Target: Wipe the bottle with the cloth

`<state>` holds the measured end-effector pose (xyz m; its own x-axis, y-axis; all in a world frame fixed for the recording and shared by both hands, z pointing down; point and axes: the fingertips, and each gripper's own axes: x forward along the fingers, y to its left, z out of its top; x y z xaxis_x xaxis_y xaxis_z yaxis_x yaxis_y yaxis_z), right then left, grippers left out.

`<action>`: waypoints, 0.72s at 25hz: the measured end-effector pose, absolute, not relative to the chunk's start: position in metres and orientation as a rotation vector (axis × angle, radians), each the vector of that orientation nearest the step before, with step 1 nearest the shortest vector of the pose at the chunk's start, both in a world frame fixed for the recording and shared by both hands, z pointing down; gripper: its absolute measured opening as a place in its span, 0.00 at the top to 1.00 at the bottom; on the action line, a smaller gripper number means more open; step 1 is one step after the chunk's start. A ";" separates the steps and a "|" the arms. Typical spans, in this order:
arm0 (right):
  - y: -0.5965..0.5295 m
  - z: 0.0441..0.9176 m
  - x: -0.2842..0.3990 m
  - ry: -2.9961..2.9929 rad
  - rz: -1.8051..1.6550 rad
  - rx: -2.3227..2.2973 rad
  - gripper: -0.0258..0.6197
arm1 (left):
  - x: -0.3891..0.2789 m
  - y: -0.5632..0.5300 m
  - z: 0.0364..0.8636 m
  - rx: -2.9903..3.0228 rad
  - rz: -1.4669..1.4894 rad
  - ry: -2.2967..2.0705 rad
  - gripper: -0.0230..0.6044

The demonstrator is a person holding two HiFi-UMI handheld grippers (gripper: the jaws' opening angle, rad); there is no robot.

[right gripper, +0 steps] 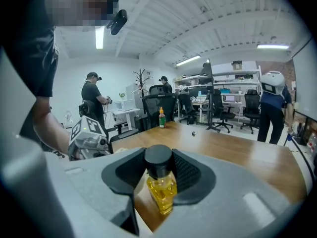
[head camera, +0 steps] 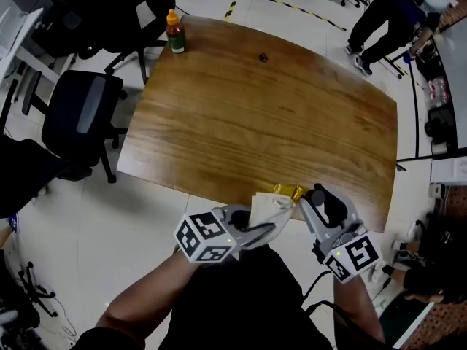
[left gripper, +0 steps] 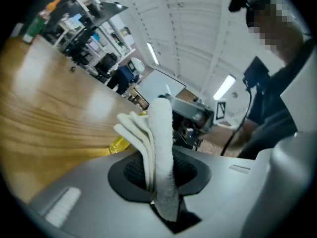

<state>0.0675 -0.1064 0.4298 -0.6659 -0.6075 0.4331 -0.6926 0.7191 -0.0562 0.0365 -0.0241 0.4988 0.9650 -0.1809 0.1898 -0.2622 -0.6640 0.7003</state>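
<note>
Right tongs (right gripper: pixel 159 168) are clamped on the bottle (right gripper: pixel 161 187). Both ribbed pads press at the black cap (right gripper: pixel 158 156) and neck, and the body, filled with yellow liquid, hangs below the pads. Left tongs (left gripper: pixel 159 170) are closed on the cloth (left gripper: pixel 157 133), a white folded piece that stands up out of the pads with several loose folds fanned to one side.

Position of the held items: in the head view both tongs sit over the near edge of the tabletop (head camera: pixel 255 115), with their tips pointing toward each other. The cloth lies between them, just beside the bottle and partly over it. Whether cloth and bottle are in contact cannot be told, nor whether the bottle rests on the wood.

Each of the tongs carries a cube with square markers (head camera: pixel 208 237) at its rear.

Beyond the work point: the tabletop is brown wood with a curved outline. A small dark object (head camera: pixel 263 57) lies toward the far side. A sauce bottle (head camera: pixel 175 33) with an orange cap and green label stands upright at the far left corner.

Surroundings: black office chairs (head camera: pixel 80 111) stand on the floor at the left of the tabletop. One person (head camera: pixel 379 17) stands past the far right corner. The right gripper view shows another person standing among desks in the background.
</note>
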 end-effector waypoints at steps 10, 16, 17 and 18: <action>-0.103 0.429 0.066 -2.520 0.328 1.011 0.73 | 0.096 -0.004 0.488 2.660 0.265 -0.171 0.80; -0.103 0.428 0.066 -2.516 0.337 1.031 0.73 | 0.090 -0.039 0.490 2.464 0.141 -0.215 0.80; -0.103 0.429 0.067 -2.514 0.342 1.037 0.73 | 0.092 -0.041 0.491 2.412 0.116 -0.201 0.80; -0.103 0.429 0.068 -2.514 0.348 1.044 0.73 | 0.094 -0.043 0.492 2.366 0.091 -0.191 0.80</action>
